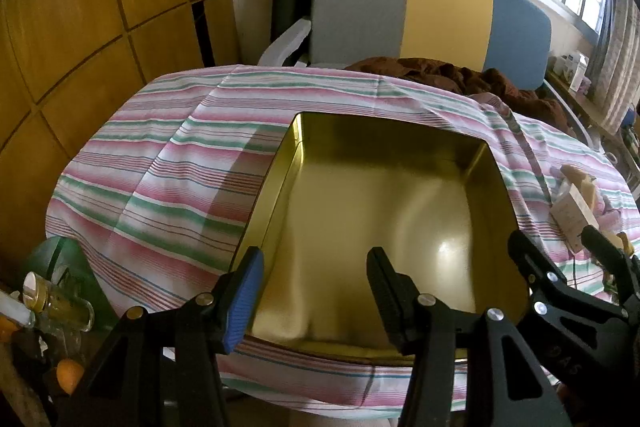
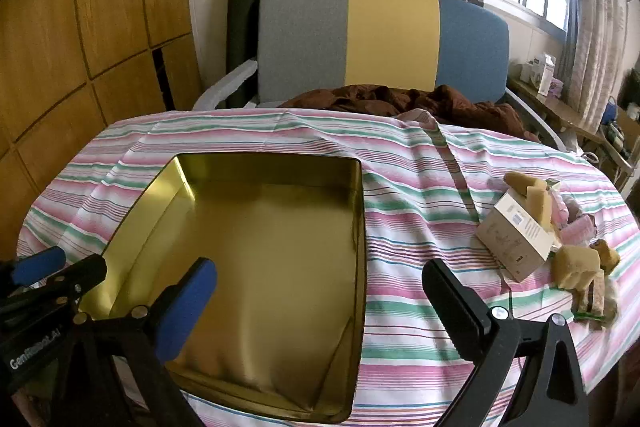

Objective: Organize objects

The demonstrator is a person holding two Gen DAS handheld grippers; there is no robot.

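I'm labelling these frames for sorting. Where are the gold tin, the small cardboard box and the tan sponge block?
gold tin [image 2: 280, 247]: right wrist view, bare floor.
small cardboard box [image 2: 516, 239]: right wrist view, top face.
tan sponge block [image 2: 576, 265]: right wrist view, front face.

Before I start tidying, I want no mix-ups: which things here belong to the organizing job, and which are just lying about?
Job:
- gold tin, empty
- white carton
- tan sponge pieces
- pink packets

Lying about:
- brown cloth
- glass bottle
- chair

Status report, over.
Left tongs and right tongs open, empty. Gold metal tin empty. Pile of beige sponges and cardboard box right of it, nothing blocking.
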